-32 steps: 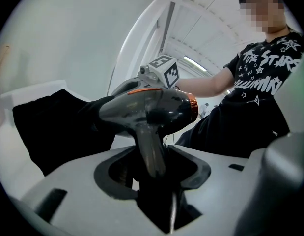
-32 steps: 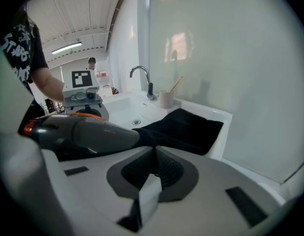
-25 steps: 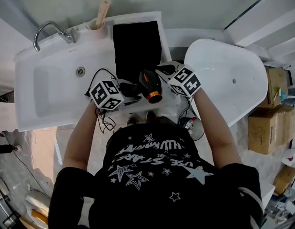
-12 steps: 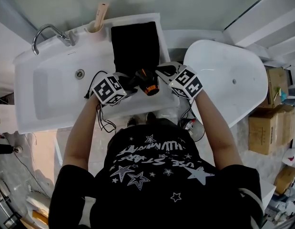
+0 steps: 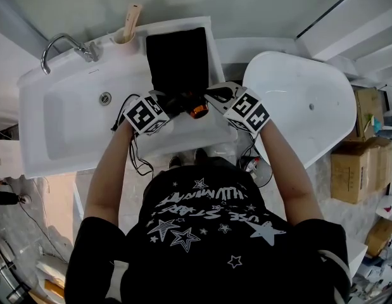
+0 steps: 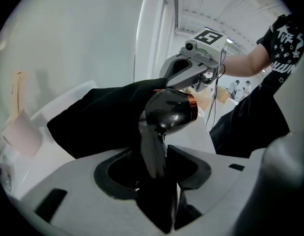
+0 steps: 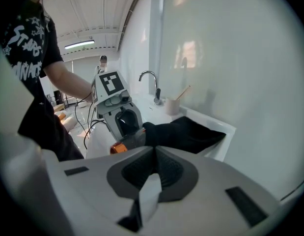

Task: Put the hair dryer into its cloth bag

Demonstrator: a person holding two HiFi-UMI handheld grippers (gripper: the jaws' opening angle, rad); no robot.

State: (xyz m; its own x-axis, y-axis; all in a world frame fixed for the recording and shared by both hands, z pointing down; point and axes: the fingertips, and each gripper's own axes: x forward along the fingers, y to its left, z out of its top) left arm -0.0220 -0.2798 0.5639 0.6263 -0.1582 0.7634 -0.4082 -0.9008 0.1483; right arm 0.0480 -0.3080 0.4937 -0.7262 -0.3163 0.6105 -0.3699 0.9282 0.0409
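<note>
Where hair dryer point(image 6: 169, 113) meets cloth bag point(image 5: 178, 59), cup point(image 5: 126, 35), faucet point(image 5: 66, 43), bathtub point(image 5: 303, 106) nearby

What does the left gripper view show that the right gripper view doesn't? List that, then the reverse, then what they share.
Only the left gripper view: the handle of the hair dryer clamped between the jaws of the left gripper, and the marker cube of the right gripper. Only the right gripper view: the faucet, the left gripper's marker cube, and the right gripper's own jaws, shut. Both: the black cloth bag and the dryer's orange ring next to it.
</note>
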